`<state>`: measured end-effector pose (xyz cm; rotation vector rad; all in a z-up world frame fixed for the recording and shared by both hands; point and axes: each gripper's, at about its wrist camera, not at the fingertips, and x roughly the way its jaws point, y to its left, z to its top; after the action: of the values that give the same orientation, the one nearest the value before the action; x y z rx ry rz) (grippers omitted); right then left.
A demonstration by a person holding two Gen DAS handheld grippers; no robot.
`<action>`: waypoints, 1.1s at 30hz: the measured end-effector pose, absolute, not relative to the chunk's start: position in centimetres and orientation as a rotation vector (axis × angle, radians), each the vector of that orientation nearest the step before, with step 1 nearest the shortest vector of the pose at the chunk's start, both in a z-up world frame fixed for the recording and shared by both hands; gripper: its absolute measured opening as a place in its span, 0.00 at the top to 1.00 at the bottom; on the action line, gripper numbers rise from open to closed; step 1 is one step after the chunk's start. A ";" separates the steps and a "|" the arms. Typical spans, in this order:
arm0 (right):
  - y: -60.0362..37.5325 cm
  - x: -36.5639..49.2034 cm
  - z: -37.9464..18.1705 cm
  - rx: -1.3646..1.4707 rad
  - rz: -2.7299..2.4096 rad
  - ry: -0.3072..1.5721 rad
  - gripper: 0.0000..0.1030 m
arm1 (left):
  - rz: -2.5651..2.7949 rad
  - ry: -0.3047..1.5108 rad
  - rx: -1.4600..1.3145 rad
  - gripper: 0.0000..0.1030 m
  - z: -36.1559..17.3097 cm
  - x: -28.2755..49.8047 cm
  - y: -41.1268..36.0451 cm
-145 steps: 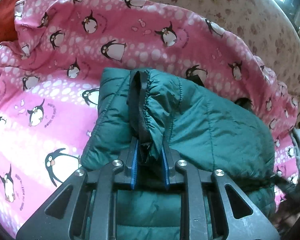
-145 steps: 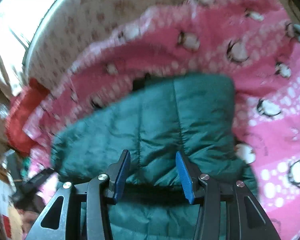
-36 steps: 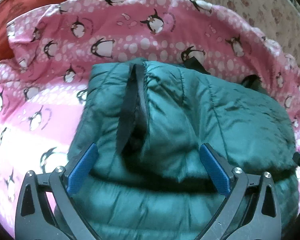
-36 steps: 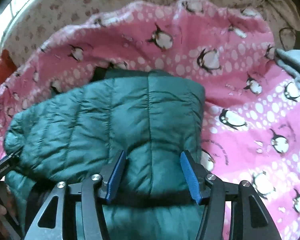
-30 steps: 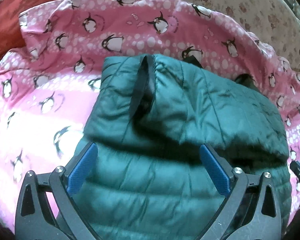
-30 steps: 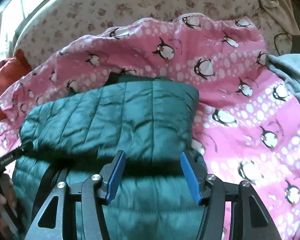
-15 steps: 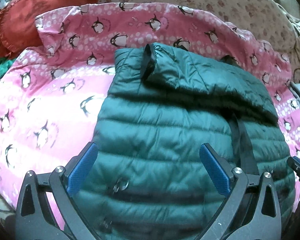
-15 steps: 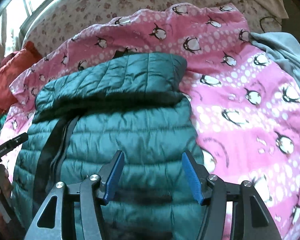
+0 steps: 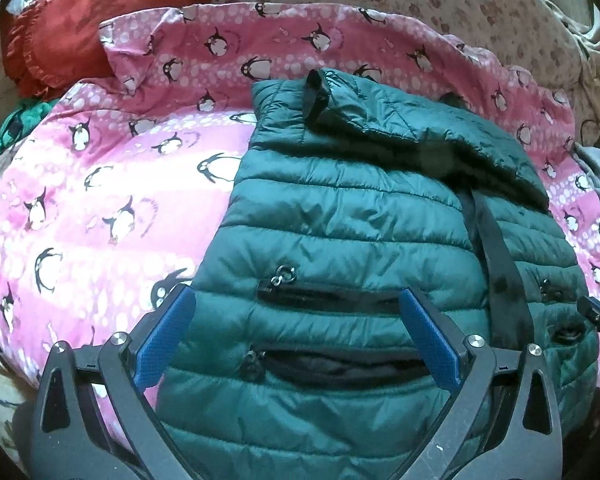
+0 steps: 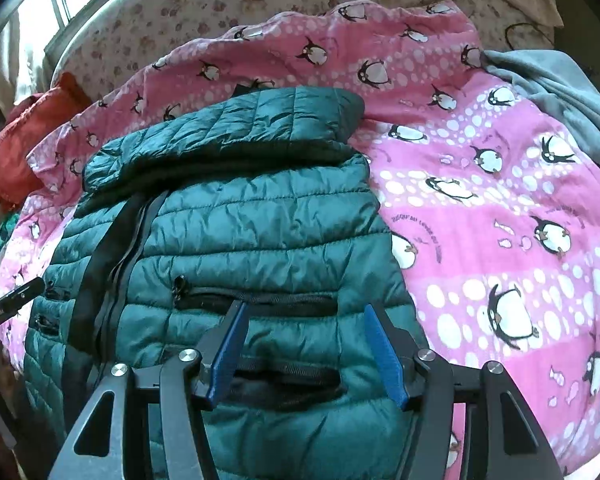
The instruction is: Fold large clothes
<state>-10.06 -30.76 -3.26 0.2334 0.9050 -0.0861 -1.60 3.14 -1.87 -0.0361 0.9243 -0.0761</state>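
Left wrist view: left gripper (image 9: 296, 336) spread wide, empty, over green puffer jacket (image 9: 360, 240) at frame centre on penguin blanket (image 9: 100, 200); its top flap (image 9: 420, 128) folded down. Right gripper (image 10: 304, 352) parted, empty, above pocket zipper (image 10: 256, 300). Risk: slippery puffy fill may spring the flap open; pinching a single layer could drag the jacket askew.

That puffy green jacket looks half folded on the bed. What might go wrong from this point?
The jacket is puffy and slick, so its folded-over top may spring back, since both grippers, left and right, are open and hold nothing. The open pocket zippers could snag a finger. The rumpled penguin blanket beneath may bunch and skew the next fold.
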 end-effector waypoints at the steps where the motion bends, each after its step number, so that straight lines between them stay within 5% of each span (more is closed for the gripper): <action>1: -30.6 -10.3 -3.2 0.231 -0.085 0.905 0.44 | -0.077 0.922 -0.037 0.01 -1.8 -1.9 3.2; 33: -28.7 -13.3 -3.6 0.191 -0.084 0.929 0.40 | -0.089 0.951 -0.060 0.01 -2.6 -5.2 4.5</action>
<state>-13.34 -28.73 -3.60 0.1914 0.9293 -0.0844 -5.17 4.47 -2.56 -0.0600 0.9509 -0.0890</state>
